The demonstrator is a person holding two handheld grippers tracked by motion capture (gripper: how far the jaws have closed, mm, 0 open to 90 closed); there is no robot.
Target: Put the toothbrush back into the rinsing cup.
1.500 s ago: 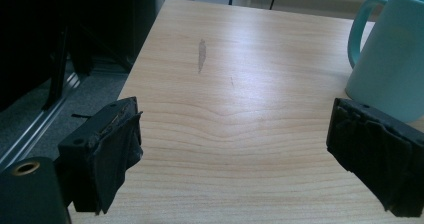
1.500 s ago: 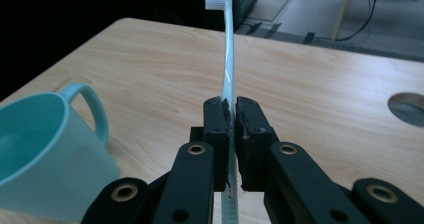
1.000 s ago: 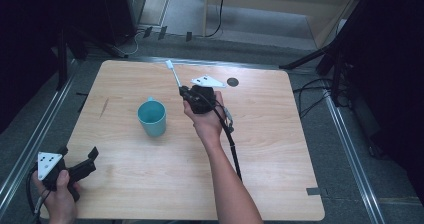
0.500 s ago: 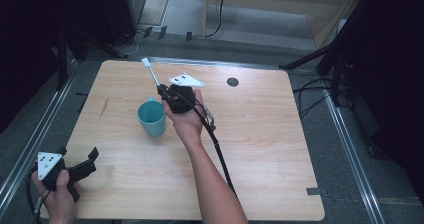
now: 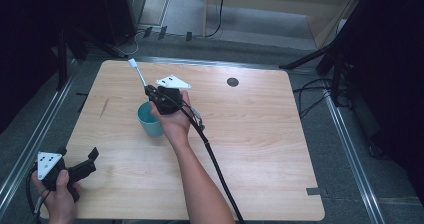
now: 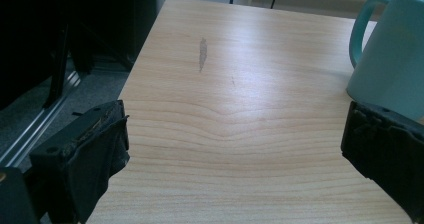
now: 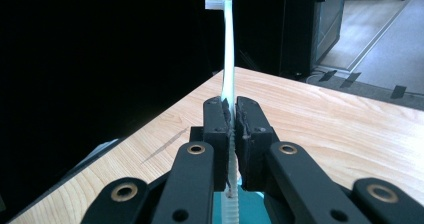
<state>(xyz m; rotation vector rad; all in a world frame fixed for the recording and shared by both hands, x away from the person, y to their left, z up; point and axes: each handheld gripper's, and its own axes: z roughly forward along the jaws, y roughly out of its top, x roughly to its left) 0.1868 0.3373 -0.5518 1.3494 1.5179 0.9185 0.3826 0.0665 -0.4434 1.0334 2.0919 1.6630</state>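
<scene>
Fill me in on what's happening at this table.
A person works two handheld grippers at a wooden table. The right gripper is shut on a white toothbrush, brush head up, held right above the teal mug, whose inside shows below the jaws in the right gripper view. It looks set to go into the mug. The left gripper rests open near the table's front left corner, holding nothing.

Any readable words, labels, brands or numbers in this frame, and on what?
None can be read.
Teal mug: plain, no print on the side in view.
Toothbrush in the right gripper: no legible marking.
Wooden table: bare wood, with no label in view.
</scene>
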